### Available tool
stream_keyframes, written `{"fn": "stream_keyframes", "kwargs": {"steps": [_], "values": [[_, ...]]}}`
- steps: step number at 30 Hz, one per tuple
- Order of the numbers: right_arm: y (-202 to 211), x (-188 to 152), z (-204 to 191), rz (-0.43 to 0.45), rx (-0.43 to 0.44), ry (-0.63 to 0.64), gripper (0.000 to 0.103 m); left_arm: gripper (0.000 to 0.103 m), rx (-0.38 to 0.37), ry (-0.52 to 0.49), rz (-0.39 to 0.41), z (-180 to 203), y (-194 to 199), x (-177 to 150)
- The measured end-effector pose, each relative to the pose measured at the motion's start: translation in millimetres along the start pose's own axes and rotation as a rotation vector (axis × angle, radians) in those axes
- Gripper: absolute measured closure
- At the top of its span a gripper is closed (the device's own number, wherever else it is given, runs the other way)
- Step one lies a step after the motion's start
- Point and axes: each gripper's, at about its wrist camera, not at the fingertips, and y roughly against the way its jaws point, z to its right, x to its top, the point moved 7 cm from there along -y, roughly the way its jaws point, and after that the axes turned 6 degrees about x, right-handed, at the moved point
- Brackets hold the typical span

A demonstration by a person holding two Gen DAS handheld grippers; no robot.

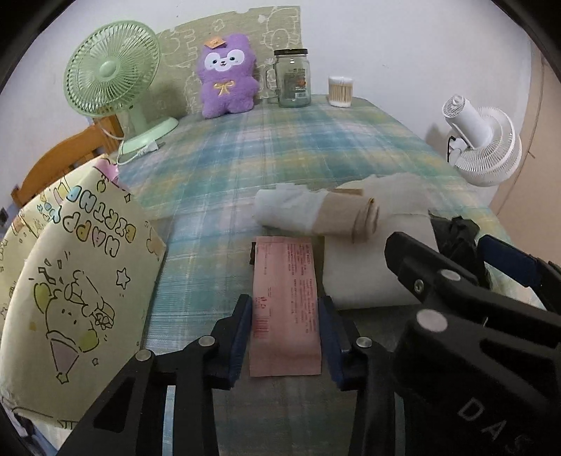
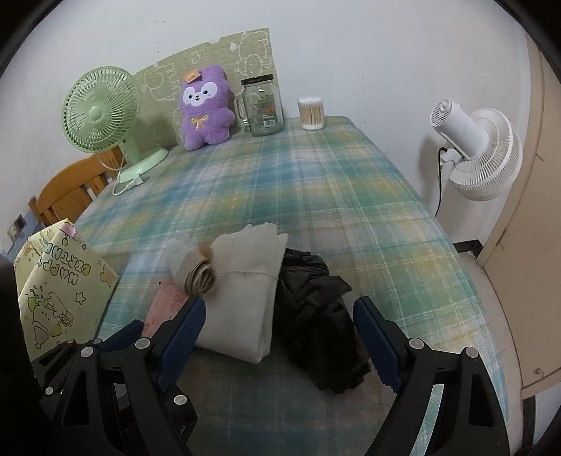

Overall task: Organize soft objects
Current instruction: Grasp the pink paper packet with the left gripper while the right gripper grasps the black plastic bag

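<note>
**Left tongs on pink packet, right tongs wide over black cloth**

Left tongs (image 1: pixel 284 336) sit low over the plaid tablecloth (image 1: pixel 280 147), blue pads on either long edge of a pink packet (image 1: pixel 285 308); the pads touch its sides and appear clamped on it. Packet lies flat, barcode near the left pad, far end pointing up the table.

Right tongs (image 2: pixel 280 340) stand wide apart, nothing gripped. A crumpled black cloth (image 2: pixel 315 315) lies between the pads, nearer the right one, not touched by either. Left pad rests just beside the near edge of a folded cream cloth (image 2: pixel 245 301).

A rolled white-and-tan bundle (image 1: pixel 315 210) lies across the far left corner of the cream cloth, just beyond the far end of the packet. Black cloth touches the cream cloth's right side.

Near left: a pale yellow birthday bag (image 1: pixel 80 280), upright.

Far edge, left to right: green fan (image 1: pixel 112 70), purple plush (image 1: pixel 226 77) leaning on a patterned board (image 1: pixel 245 31), lidded glass jar (image 1: pixel 292 79), tub of cotton swabs (image 1: pixel 340 91). White fan (image 1: pixel 484 140) stands off the table on the right.
</note>
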Motion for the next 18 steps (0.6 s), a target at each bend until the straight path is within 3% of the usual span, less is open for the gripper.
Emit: {"fn": "stream_keyframes", "kwargs": {"steps": [11,18], "values": [[14.0,-3.1,13.8,0.023,-0.004,0.0,0.015,0.065,0.02,0.036,0.017,-1.1,19.8,-0.5],[16.1,-8.0,24.2,0.011,-0.006,0.008,0.038,0.065,0.021,0.02,0.038,11.3,31.7,-0.3]]}}
